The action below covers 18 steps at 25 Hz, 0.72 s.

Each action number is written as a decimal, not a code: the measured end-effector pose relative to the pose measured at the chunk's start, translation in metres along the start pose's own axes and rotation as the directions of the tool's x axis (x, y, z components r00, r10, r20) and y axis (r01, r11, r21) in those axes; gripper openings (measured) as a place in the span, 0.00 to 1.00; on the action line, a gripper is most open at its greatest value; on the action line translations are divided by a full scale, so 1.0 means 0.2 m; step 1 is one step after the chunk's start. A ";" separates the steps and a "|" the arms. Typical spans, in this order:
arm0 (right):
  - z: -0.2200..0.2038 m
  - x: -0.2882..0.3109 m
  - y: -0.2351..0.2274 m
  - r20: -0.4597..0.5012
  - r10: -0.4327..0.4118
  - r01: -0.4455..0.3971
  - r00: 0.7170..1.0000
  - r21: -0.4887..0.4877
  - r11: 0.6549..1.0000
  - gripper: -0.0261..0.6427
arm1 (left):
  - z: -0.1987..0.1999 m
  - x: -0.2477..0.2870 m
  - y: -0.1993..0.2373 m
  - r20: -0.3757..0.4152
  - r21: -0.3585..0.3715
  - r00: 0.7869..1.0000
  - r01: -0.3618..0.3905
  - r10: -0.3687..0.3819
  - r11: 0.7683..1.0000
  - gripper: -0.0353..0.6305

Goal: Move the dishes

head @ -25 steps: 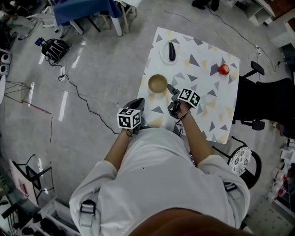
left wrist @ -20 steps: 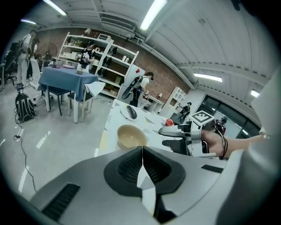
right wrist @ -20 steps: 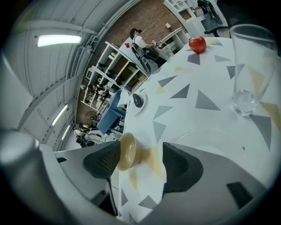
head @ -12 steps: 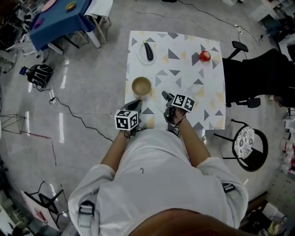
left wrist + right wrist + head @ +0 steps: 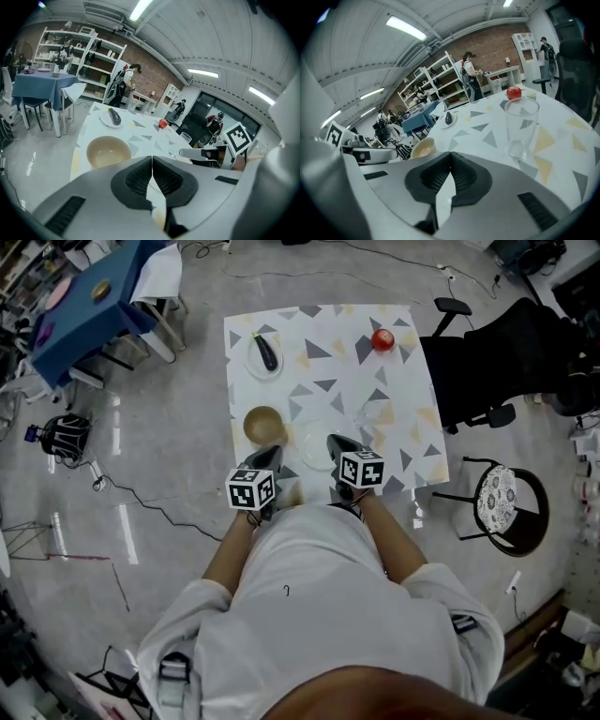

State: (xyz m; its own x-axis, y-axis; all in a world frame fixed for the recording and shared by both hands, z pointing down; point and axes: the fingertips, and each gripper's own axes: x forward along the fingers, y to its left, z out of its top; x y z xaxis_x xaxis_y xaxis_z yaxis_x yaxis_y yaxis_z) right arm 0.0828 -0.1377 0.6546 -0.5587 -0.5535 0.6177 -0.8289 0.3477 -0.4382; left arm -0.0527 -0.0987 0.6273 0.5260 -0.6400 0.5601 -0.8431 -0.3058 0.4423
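White triangle-patterned tabletop (image 5: 398, 442) holds a round tan bowl (image 5: 263, 425) by its left edge and a clear drinking glass (image 5: 373, 414) toward the right. Left claw (image 5: 267, 458) is clenched, empty — right claw (image 5: 337, 442) has just snapped shut, empty too.

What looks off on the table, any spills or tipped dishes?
Nothing stands out. The bowl and the glass stand upright, the eggplant lies on its plate, and the red fruit sits alone toward the far edge of the table. No spill or breakage shows.
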 end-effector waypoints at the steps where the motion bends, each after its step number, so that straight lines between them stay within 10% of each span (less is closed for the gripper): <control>1: 0.01 -0.02 0.01 0.009 0.006 -0.006 1.000 -0.030 1.000 0.03 | 0.01 0.00 -0.01 0.001 0.003 1.000 0.003 -0.003 1.000 0.09; 18: 0.46 -0.21 0.31 0.258 0.006 0.110 0.966 -0.435 0.894 0.03 | 0.40 -0.15 -0.13 0.217 0.133 0.976 -0.034 0.004 0.991 0.09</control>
State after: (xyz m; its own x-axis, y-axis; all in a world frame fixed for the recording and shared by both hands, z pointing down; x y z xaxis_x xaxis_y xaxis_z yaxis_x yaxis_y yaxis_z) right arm 0.0581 -0.1619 0.5421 -0.5379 -0.7277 0.4256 -0.8144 0.5790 -0.0392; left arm -0.0553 -0.1290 0.5427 0.4855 -0.7789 0.3969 -0.8679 -0.3750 0.3257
